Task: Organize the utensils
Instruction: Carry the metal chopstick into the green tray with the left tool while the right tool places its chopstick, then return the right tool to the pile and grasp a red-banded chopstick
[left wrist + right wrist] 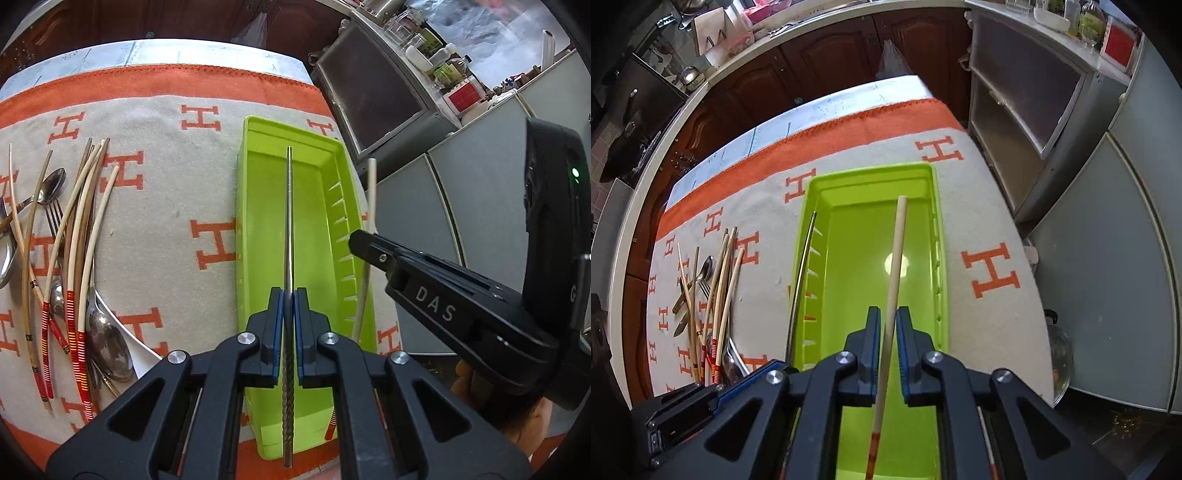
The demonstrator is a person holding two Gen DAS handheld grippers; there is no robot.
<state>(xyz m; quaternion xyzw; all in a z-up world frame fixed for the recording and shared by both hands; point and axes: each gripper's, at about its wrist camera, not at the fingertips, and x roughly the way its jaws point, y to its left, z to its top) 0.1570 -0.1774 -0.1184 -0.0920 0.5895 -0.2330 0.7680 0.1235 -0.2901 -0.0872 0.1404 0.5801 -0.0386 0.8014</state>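
green tray (255, 221) near the table's right edge holds nothing yet. left gripper (289, 295) pinches a metal chopstick (289, 206) over it; right gripper (891, 321), jaws slightly parted, has a pale chopstick (895, 254) between them. utensil pile (70, 258) toward the left edge remains unsorted.

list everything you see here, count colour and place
long green plastic tray: one, lime green, on the blanket, nothing lying in it
grey blanket with orange H letters: one, covers the table
thin metal chopstick: one, silver, over the tray
pale wooden chopstick with red-banded end: one, cream, over the tray
pile of chopsticks, spoons and a fork: number unclear, wood and silver, on the blanket beside the tray
left gripper: black, blue fingers shut on the metal chopstick
right gripper: black, wooden chopstick between its slightly parted fingers
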